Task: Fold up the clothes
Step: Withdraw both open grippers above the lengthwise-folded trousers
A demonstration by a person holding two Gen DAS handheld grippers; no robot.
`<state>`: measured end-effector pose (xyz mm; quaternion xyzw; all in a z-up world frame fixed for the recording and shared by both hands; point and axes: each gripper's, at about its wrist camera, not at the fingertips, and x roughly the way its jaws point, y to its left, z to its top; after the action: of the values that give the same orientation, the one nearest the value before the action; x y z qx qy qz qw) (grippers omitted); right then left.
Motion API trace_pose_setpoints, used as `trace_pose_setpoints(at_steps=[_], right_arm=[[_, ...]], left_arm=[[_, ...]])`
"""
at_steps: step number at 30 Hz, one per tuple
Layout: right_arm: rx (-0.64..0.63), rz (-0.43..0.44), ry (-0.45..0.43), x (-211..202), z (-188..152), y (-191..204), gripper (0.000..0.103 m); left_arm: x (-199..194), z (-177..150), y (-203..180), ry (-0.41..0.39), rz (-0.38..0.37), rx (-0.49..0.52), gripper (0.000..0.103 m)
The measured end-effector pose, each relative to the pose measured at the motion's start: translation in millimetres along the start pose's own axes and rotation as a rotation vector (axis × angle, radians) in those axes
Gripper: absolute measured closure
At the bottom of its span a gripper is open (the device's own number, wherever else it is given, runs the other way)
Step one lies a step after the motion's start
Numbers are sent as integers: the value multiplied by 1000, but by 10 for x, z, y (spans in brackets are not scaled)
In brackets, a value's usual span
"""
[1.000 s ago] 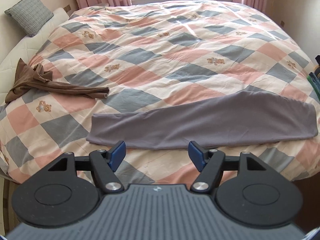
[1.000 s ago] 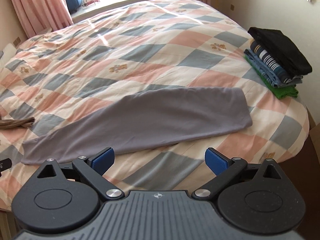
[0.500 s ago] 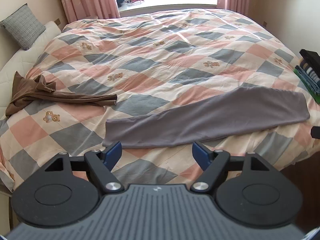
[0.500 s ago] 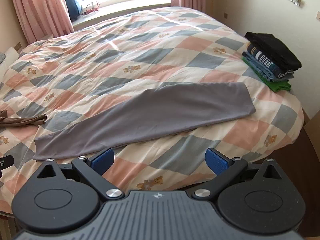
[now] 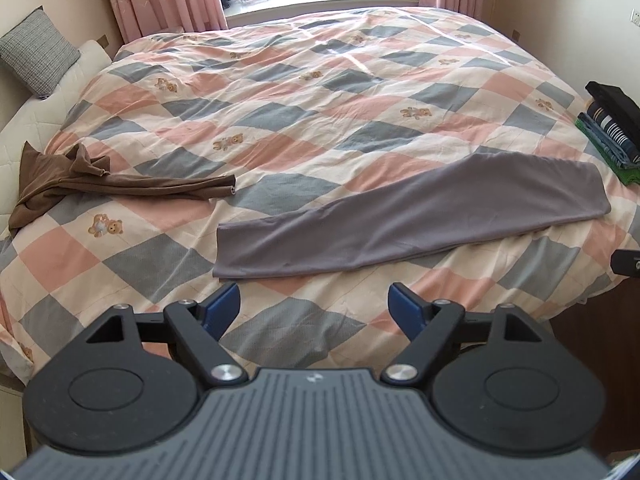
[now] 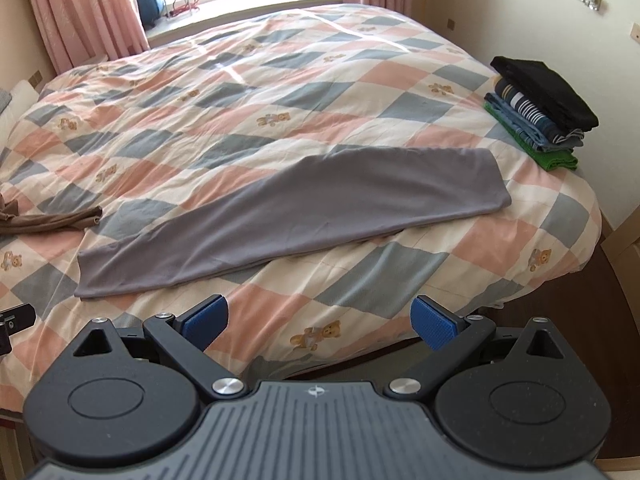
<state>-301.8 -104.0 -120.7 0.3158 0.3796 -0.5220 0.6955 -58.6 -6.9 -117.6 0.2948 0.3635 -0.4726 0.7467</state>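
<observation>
Nearest, both the left gripper (image 5: 314,306) and the right gripper (image 6: 320,318) hang over the near edge of the bed (image 5: 320,100) with jaws spread wide and empty. Beyond them the grey garment (image 5: 412,216) lies flat as a long band, its long axis running left to right and rising toward the right end. Only the left view shows the whole crumpled brown garment (image 5: 80,178) and a grey pillow (image 5: 38,56); the right view shows the folded stack (image 6: 540,112) fully.

The left gripper (image 5: 315,306) and right gripper (image 6: 320,319) both hover level with blue-padded fingers (image 6: 434,322) spread wide, gripping nothing.
</observation>
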Motion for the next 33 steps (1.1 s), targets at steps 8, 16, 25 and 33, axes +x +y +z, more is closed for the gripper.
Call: trace_pose_setpoints(at_steps=[8, 16, 25, 33], right_arm=[[-49, 11, 39, 247, 223, -49, 3], [-75, 13, 57, 581, 527, -279, 3], [-65, -7, 77, 899, 759, -476, 3], [25, -55, 82, 1050, 780, -203, 3]], left_arm=[[104, 144, -130, 14, 22, -36, 22], [392, 391, -404, 26, 45, -61, 21], [714, 556, -583, 62, 43, -56, 21], [1058, 747, -341, 79, -3, 42, 20]])
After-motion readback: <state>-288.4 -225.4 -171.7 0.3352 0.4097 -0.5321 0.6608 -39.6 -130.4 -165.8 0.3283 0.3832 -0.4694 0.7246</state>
